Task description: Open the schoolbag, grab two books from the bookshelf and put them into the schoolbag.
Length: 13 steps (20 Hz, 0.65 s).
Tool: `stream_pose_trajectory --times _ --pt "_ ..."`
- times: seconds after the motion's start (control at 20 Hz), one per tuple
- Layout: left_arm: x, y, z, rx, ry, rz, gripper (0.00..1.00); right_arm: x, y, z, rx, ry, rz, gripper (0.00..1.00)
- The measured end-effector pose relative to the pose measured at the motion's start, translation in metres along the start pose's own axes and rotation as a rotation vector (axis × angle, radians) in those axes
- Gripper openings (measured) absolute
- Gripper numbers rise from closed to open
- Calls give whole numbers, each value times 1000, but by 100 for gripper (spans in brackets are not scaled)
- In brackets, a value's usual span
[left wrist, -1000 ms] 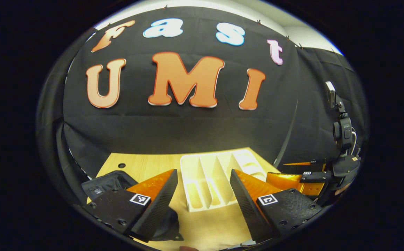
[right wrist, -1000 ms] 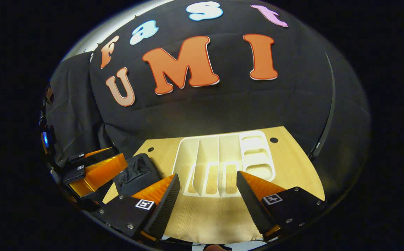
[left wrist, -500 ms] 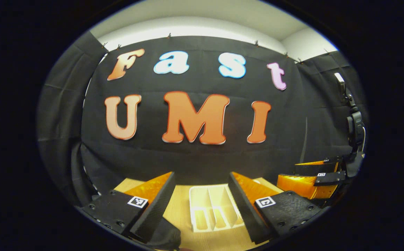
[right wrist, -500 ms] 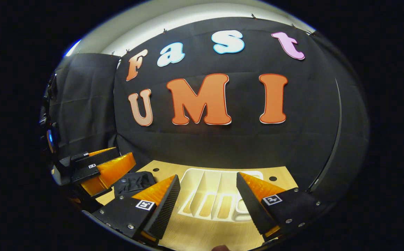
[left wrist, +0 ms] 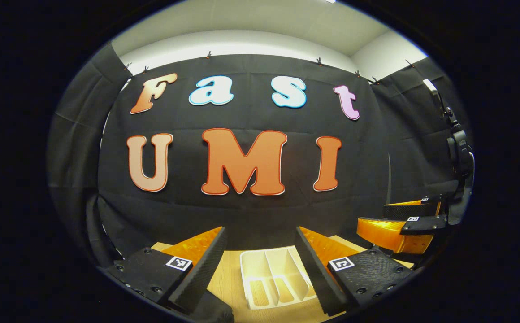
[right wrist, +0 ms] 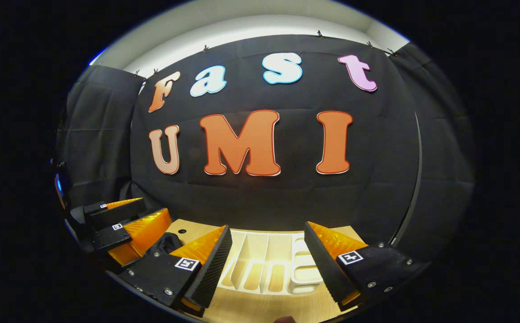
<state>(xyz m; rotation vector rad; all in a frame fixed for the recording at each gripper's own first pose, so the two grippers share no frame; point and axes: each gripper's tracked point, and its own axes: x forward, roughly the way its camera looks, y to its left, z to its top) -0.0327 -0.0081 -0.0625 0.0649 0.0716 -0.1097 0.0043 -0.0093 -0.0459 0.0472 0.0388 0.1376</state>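
Both grippers, left gripper and right gripper, jaws apart, empty, raised over the table; bookshelf bookless, so finish by lowering gently clear of the schoolbag.

Bookshelf on table, schoolbag at left

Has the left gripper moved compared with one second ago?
Yes. The left gripper has tilted upward: the white rack sits lower in its view, and more wall shows above.

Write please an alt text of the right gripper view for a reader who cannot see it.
The right gripper hangs open and empty above a white slotted bookshelf lying on a wooden table, its compartments bare. To its left, the left gripper is held over a dark schoolbag.
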Motion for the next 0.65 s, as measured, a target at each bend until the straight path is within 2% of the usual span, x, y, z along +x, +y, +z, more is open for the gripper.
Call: stream_pose_trajectory --times 0.25,0.65 --pt "6 -5 -2 -4 -1 -23 95 5 -4 -11 30 17 -26 97" --pt "11 10 -6 -10 5 14 95 5 3 -14 19 11 -18 97"
